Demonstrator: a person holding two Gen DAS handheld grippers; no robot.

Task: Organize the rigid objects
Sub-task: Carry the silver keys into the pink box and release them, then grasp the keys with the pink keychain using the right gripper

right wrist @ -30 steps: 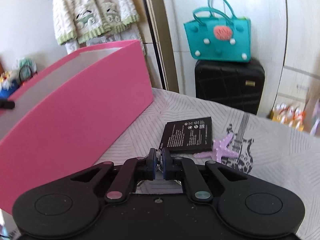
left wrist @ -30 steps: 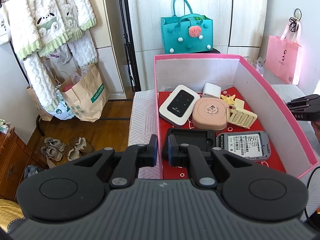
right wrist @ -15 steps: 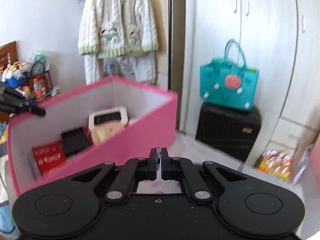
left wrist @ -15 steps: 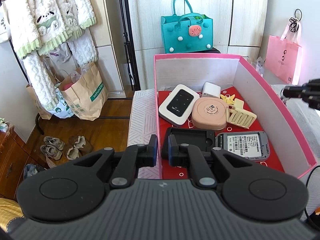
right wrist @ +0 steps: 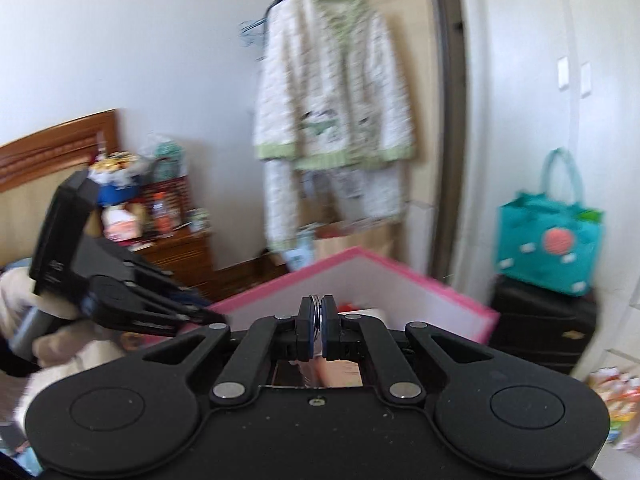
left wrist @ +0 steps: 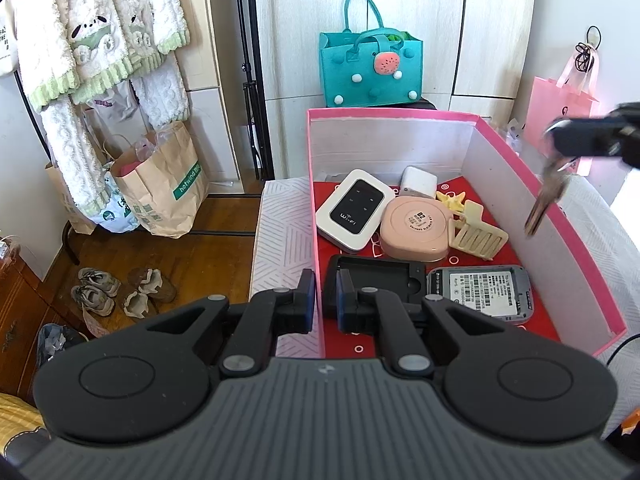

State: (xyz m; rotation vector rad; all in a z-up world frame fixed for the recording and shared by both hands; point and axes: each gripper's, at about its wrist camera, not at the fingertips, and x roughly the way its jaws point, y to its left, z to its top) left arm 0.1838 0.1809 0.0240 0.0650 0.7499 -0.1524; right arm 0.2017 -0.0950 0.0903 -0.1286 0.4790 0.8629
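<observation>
A pink box (left wrist: 576, 248) with a red floor holds a white wifi router (left wrist: 354, 208), a pink round case (left wrist: 414, 227), a cream hair claw (left wrist: 476, 234), a white charger (left wrist: 418, 180), a black cradle (left wrist: 376, 280) and a grey device (left wrist: 482, 290). My left gripper (left wrist: 320, 302) is shut on the box's near left wall. My right gripper (right wrist: 318, 322) is shut on a key ring; the keys (left wrist: 546, 200) hang from it above the box's right wall. The right gripper also shows in the left wrist view (left wrist: 560, 136).
A teal felt bag (left wrist: 370, 66) stands on a black suitcase (right wrist: 540, 320) behind the box. A pink gift bag (left wrist: 560, 120) hangs at the right. Paper bags (left wrist: 160, 188) and shoes (left wrist: 120, 292) lie on the wooden floor at left.
My right gripper has lifted the keys off the bed and swung them left and up over the box's right wall. The left gripper has stayed on the box wall.
</observation>
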